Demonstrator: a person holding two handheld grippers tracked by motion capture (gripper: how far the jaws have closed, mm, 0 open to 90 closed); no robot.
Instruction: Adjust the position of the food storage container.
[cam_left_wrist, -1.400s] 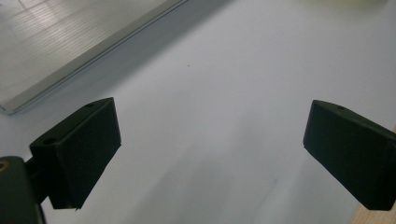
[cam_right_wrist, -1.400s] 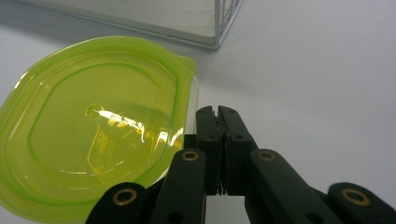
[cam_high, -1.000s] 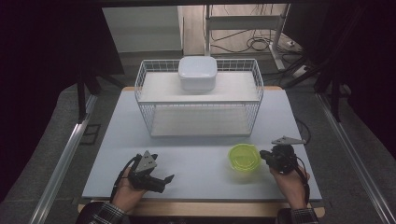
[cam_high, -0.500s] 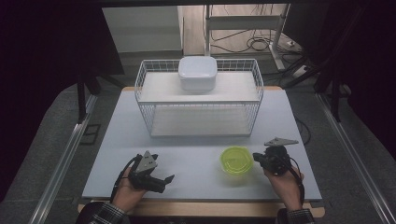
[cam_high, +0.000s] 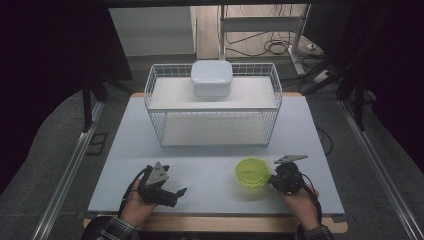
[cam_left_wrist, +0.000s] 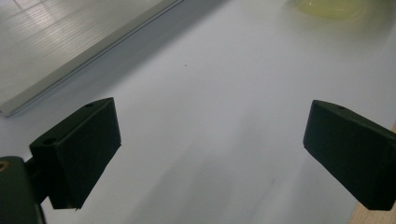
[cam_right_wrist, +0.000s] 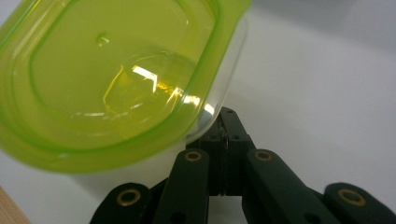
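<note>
- Right gripper (cam_right_wrist: 224, 122): jaws closed together, tips at the tub's (cam_right_wrist: 112, 79) near rim.
- Tub (cam_high: 252, 171): lime-green translucent lid, clear walls, rounded corners; sits on the table (cam_high: 210, 172), front right.
- Left gripper (cam_high: 176, 193): jaws wide apart, nothing between them.

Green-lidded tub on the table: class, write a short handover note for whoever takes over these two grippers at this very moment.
Right gripper: jaws shut on the rim of the green-lidded tub, which sits at the front right of the table.
Left gripper: jaws open, nothing between them, low over the front left of the table.
Wire rack stands at the back; a white box sits on its top shelf, and the lower shelf looks free.
Done: tub gripped.
Left: probably move the tub where it belongs, perhaps to the rack; the lid is on.
</note>
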